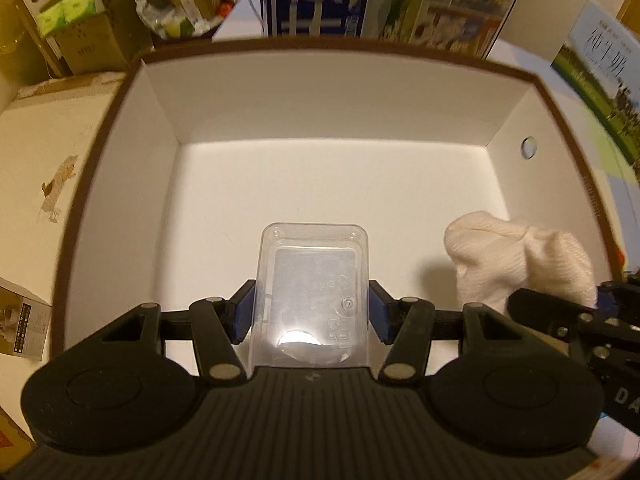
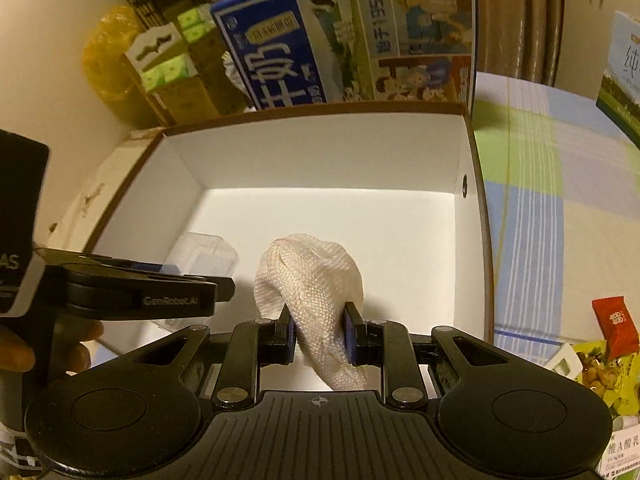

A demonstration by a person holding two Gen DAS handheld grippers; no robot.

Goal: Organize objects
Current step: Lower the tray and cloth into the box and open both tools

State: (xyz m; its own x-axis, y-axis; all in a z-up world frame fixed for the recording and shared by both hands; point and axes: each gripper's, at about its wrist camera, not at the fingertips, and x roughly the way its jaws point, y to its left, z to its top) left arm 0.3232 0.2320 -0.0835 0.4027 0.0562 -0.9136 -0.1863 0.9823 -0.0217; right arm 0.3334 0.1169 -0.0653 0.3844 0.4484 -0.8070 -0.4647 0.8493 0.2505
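A clear plastic container (image 1: 312,296) sits between the blue pads of my left gripper (image 1: 311,312), which is shut on it, low inside a white box with a brown rim (image 1: 100,152). A white knitted cloth (image 2: 316,292) is pinched by my right gripper (image 2: 320,336), also inside the box (image 2: 478,208). In the left wrist view the cloth (image 1: 520,260) shows at the right, with the right gripper's black body beside it. In the right wrist view the clear container (image 2: 204,256) and the left gripper's black body lie at the left.
A blue printed carton (image 2: 348,40) stands behind the box. Cardboard boxes with green packs (image 1: 72,12) are stacked at the far left. A checked cloth (image 2: 560,200) covers the table to the right, with snack packets (image 2: 612,332) on it. A hand (image 2: 24,348) holds the left tool.
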